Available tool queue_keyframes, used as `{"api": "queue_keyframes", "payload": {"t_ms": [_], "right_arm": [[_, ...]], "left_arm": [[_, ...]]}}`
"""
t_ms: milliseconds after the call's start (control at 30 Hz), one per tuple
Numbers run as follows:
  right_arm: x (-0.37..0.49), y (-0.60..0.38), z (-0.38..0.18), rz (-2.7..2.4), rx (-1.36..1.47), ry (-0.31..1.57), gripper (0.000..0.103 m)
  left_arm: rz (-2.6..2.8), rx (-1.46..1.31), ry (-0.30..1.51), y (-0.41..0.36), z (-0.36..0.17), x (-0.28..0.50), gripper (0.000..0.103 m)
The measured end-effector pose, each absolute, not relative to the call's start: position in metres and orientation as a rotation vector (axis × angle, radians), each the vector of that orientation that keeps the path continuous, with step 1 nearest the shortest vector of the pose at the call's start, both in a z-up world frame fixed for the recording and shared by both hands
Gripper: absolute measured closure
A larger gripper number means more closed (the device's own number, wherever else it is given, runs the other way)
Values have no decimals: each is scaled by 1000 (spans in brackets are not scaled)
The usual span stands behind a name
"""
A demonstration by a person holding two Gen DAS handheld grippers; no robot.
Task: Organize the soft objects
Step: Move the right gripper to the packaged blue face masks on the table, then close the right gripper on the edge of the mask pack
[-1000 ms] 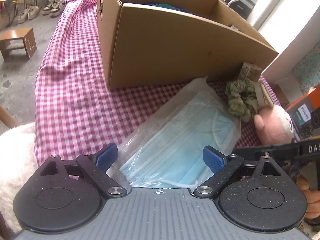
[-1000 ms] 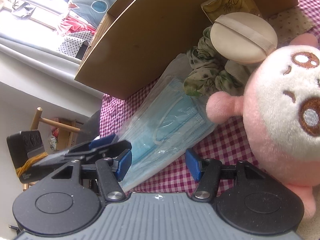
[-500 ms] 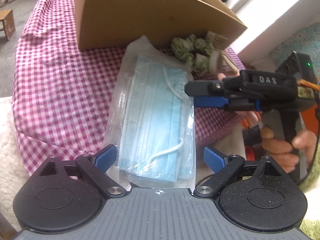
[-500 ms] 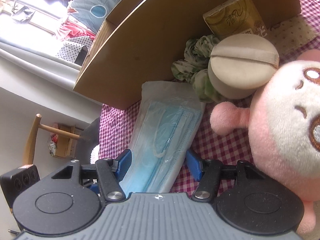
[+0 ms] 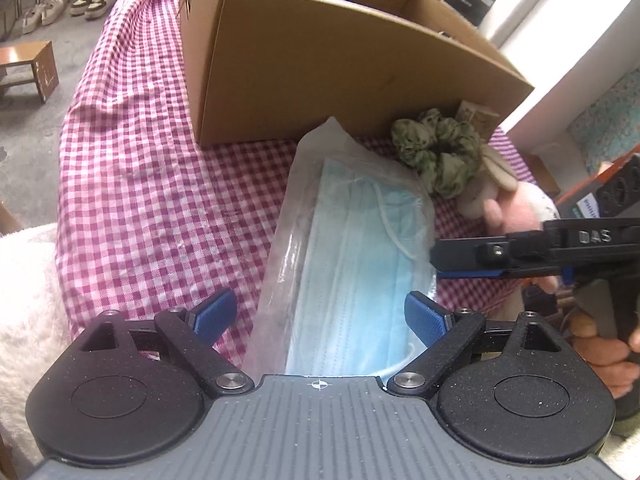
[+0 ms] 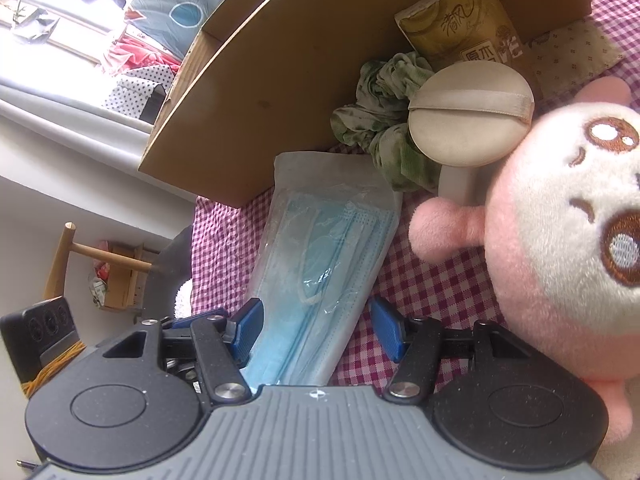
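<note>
My left tongs [image 5: 320, 314] stand wide and are closing a little, with the near end of the mask pack [image 5: 352, 248] lying between the blue pads [image 5: 214, 314] but not yet pressed by either; there is bare checked cloth showing between the left-hand pad and the plastic sleeve. The pack's long axis runs straight away from these tongs toward the cardboard box [image 5: 340, 72], so the pads face its two long edges, which is how I judge a pinch across its width should go. Further right, my right tongs [image 6: 316, 330] stand about half open over the same near end of the pack [image 6: 324, 264], pads clear of it on both sides, holding nothing. Both tongs are at the pack's near end; I'd judge the left is the one making the grab. Past the pack's far right corner sit the green scrunchie [image 5: 438, 156], the powder puff [image 6: 470, 114] and the pink plush toy [image 6: 568, 264].

Compared with half a second ago, the left view has swung back: the box fills more of it, and the right tongs now cross only the right edge of that view, beside the pack instead of over it
</note>
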State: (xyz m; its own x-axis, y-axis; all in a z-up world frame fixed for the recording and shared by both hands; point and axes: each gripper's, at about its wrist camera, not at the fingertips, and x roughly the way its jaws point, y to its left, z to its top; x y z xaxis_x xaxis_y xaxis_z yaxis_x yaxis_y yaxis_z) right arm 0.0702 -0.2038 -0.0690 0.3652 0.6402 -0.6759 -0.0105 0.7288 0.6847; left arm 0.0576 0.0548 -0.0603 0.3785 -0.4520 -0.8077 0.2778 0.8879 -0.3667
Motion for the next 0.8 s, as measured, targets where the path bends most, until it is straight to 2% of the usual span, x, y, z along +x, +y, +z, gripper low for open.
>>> {"api": "queue_keyframes", "payload": {"t_ms": [333,533,800], "right_arm": [[72,-200,-75,494,690,1122,40],[75,-212,-88,520,826,1127,40],[84,-208,-91,554,877,1105,40]], "left_arm": [[-519,-261,1060,55,-62,61,12],[-545,-404,1090,74,-68,57,13],[-611,-580,1140,92,-75,42,19]]}}
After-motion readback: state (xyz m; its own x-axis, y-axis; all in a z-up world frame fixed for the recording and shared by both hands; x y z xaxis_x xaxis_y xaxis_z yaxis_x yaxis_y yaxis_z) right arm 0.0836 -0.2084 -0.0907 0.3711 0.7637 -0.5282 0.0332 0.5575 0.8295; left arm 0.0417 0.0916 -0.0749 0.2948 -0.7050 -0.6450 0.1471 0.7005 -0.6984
